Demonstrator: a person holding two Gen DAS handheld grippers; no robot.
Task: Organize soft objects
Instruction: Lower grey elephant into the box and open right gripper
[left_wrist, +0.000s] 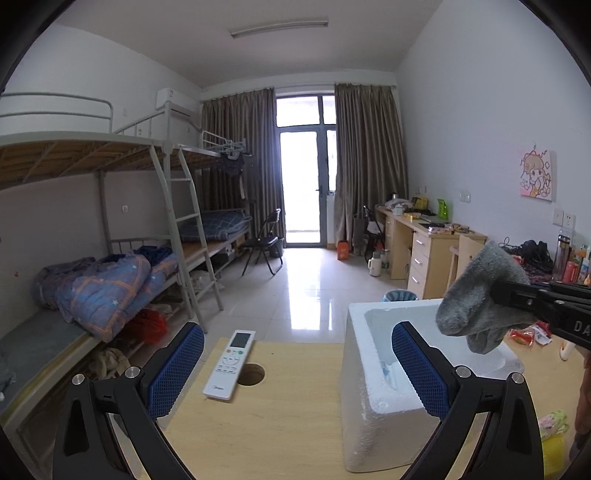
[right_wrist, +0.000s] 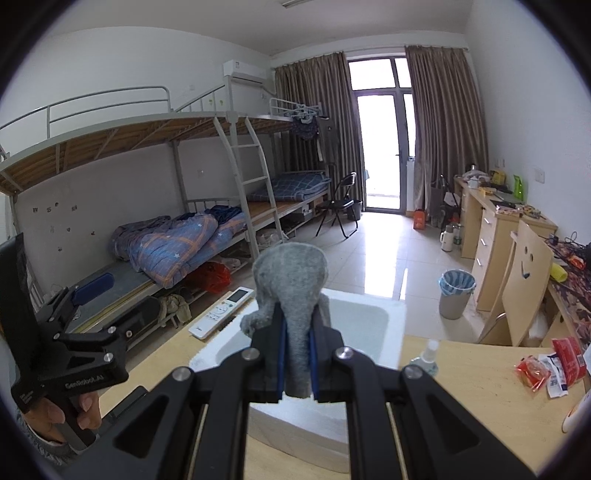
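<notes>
My right gripper (right_wrist: 295, 332) is shut on a grey fuzzy sock (right_wrist: 291, 280) and holds it above the open white foam box (right_wrist: 365, 314). In the left wrist view the sock (left_wrist: 476, 295) hangs from the right gripper (left_wrist: 495, 295) over the box (left_wrist: 354, 369). My left gripper (left_wrist: 297, 354) is open and empty, just above the wooden table (left_wrist: 288, 424), left of the box. It also shows in the right wrist view (right_wrist: 96, 291) at the left, held by a hand.
A white remote control (left_wrist: 229, 365) lies by a round hole in the table (left_wrist: 253, 373). Snack packets (right_wrist: 550, 365) and a small bottle (right_wrist: 424, 358) lie right of the box. Bunk beds stand left, desks and a bin (right_wrist: 456, 291) right.
</notes>
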